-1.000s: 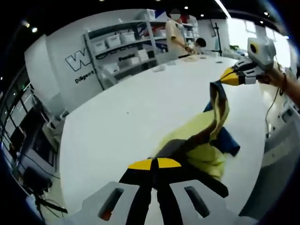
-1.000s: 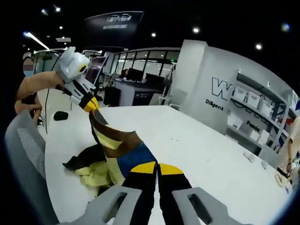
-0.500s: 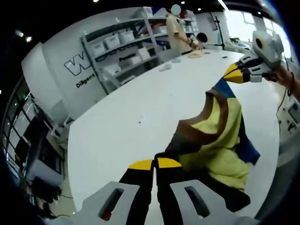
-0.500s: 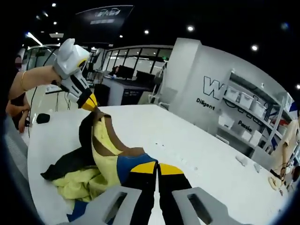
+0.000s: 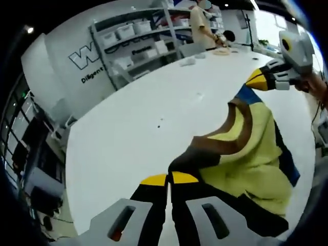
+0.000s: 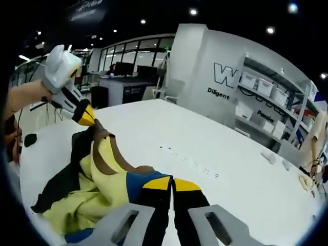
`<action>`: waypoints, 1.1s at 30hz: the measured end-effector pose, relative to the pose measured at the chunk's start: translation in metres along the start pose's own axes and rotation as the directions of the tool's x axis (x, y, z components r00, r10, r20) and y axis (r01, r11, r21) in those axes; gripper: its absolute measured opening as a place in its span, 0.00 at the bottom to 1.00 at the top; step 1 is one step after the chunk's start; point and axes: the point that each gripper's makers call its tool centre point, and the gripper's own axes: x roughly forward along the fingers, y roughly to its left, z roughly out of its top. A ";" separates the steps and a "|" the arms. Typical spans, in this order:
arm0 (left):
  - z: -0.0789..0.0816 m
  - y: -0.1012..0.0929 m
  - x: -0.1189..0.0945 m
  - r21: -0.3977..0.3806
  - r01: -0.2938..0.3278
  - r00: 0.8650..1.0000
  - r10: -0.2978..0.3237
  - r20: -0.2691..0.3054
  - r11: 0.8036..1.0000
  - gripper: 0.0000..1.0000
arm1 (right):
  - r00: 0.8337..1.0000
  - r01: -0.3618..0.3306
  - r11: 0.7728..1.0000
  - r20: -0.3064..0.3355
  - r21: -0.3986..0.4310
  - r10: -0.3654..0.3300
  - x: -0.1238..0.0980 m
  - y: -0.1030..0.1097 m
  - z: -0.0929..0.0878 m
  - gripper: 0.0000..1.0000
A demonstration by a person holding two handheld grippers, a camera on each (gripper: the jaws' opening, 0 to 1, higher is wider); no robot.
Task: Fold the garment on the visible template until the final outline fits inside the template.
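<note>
A yellow garment (image 5: 253, 154) with brown, black and blue bands hangs stretched in the air between my two grippers, above the white table (image 5: 143, 118). My left gripper (image 5: 169, 179) is shut on its dark brown edge. My right gripper (image 6: 172, 182) is shut on its blue corner. In the left gripper view the right gripper (image 5: 258, 81) holds the blue tip at the upper right. In the right gripper view the left gripper (image 6: 88, 117) pinches the black and brown end at the left, and the garment (image 6: 97, 189) sags below. No template outline shows on the table.
A wall with lettering and shelves of white bins (image 5: 128, 43) stand behind the table. A person (image 5: 202, 23) works at the far end. Small objects (image 6: 307, 182) lie on the table's far right. A desk with monitors (image 6: 123, 82) stands in the background.
Both grippers have lifted and pulled apart, so the garment has come off the table and spread wider between them. Both stay shut on it.
</note>
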 end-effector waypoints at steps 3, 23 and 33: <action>-0.005 0.002 0.013 0.053 -0.022 0.999 0.024 -0.040 0.998 0.01 | 0.999 0.009 1.000 -0.033 0.002 -0.009 0.016 -0.003 -0.009 0.00; -0.047 0.010 0.087 0.080 -0.055 0.982 0.068 -0.174 0.995 0.01 | 0.968 0.041 0.999 -0.249 0.029 -0.032 0.091 -0.012 -0.082 0.00; -0.062 0.014 0.102 0.077 -0.052 0.967 0.070 -0.245 0.996 0.01 | 0.949 0.064 0.998 -0.312 0.022 -0.054 0.109 -0.018 -0.100 0.00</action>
